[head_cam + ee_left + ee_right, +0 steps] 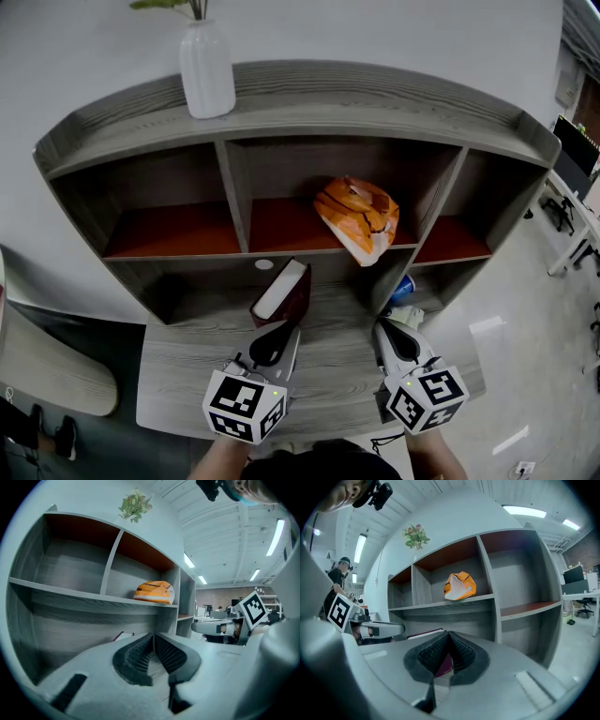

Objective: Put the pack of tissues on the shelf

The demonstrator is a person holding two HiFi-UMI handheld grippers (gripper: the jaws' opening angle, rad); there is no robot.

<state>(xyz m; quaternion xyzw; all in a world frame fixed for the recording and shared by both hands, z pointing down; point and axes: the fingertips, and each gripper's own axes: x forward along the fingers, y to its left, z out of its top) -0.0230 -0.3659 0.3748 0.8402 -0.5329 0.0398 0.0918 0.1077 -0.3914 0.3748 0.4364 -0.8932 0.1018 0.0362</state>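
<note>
Orange tissue pack [357, 217] on shelf [281, 227]; left tool [284, 328], right tool [382, 328] closed, empty

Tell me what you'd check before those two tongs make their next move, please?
1. Orange pack of tissues on the shelf, middle compartment: ok.
2. Pack set well back from the front edge: not ok, it sits right at the edge.
3. Left tongs shut, nothing between them: ok.
4. Right tongs shut, nothing between them: ok.
5. Maroon book out of the way: not ok, it lies just ahead of the left tongs.
6. White vase upright on top: ok.
</note>
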